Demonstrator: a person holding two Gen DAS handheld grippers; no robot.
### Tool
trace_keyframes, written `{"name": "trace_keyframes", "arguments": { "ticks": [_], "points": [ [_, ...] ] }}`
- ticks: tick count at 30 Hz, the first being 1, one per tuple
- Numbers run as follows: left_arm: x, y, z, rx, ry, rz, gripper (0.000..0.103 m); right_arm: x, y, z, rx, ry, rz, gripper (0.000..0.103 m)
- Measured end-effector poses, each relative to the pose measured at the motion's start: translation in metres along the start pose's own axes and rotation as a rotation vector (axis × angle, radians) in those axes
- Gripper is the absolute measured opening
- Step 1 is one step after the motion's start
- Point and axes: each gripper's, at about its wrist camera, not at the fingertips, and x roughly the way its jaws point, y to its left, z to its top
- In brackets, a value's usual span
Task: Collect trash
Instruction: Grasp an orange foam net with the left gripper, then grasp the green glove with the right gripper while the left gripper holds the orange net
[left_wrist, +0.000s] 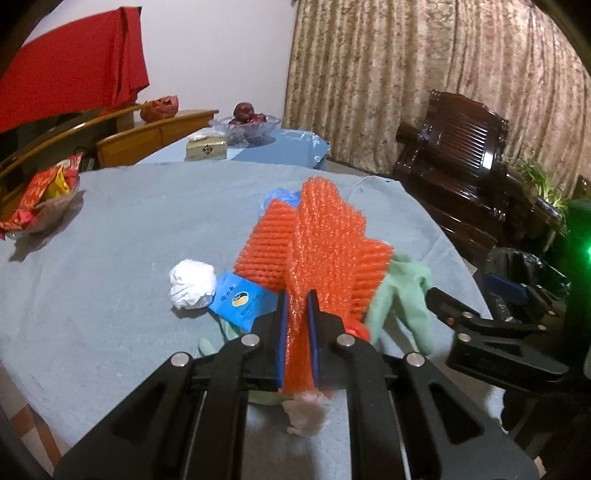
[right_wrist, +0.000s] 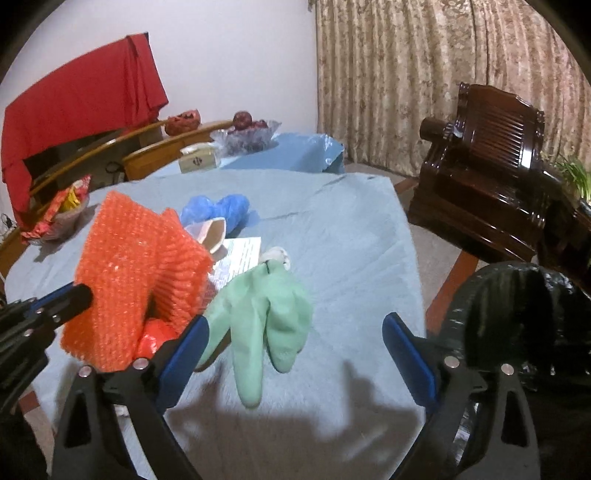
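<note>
Two grippers work: our left gripper (left_wrist: 297, 325) pinches the orange foam net (left_wrist: 325, 240); keep it clamped. Right gripper (right_wrist: 295, 354), spread, takes the green glove (right_wrist: 266, 314) just ahead on the surface (right_wrist: 351, 229).

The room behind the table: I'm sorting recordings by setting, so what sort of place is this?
Most likely a home living or dining room: a carved dark wooden armchair, floor-length patterned curtains, and a glass bowl of fruit on a cloth-covered table.

Left gripper (left_wrist: 297, 306) jaws clamped on orange foam net (left_wrist: 321, 240), lifted off the counter (left_wrist: 110, 266). White paper wad (left_wrist: 192, 283) and blue packet (left_wrist: 242, 301) left of jaws; green glove (left_wrist: 400, 295) right.
</note>
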Motion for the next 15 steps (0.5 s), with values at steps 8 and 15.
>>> {"name": "trace_keyframes", "arguments": {
  "ticks": [8,15],
  "points": [
    [0.01,0.007,0.0,-0.007,0.014,-0.008,0.009,0.039,-0.001,-0.002,0.0,0.101,-0.003,0.084],
    [0.013,0.008,0.0,-0.015,0.025,-0.008,0.009,0.043,0.001,-0.004,0.005,0.15,0.144,0.024]
  ]
}}
